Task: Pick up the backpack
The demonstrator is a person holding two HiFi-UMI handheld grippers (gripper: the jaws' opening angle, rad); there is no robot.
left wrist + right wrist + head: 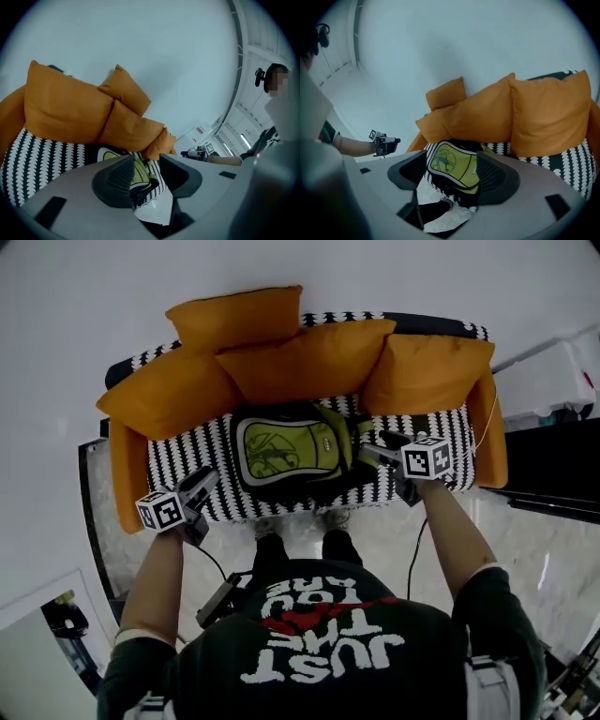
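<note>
The backpack (286,448) lies flat in the middle of the sofa (187,465) seat, its top toward the orange cushions (309,357). It has a lime-green front panel with a grey border and a dark line drawing, and the rest is black fabric. A small label sits on the green panel in the right gripper view, too small to read. The sofa cover has a dense black-and-white scalloped pattern. The cushions are plain, soft and puffy. The floor (525,549) is glossy pale stone.

Only the head view shows the person's dark T-shirt (319,643). Its white print stands upside down there, and "JUST" and "THE" are readable.

The left gripper (204,482) hangs over the front edge of the seat, left of the backpack and apart from it. In its own view the jaws of the left gripper (146,161) stand spread, with only a far corner of the backpack (138,171) in the gap.

The right gripper (372,449) is just beside the right side of the backpack. In its view the jaws of the right gripper (453,159) are spread and hold nothing. The backpack (447,168) appears between them, and the left gripper (384,143) shows far off.
</note>
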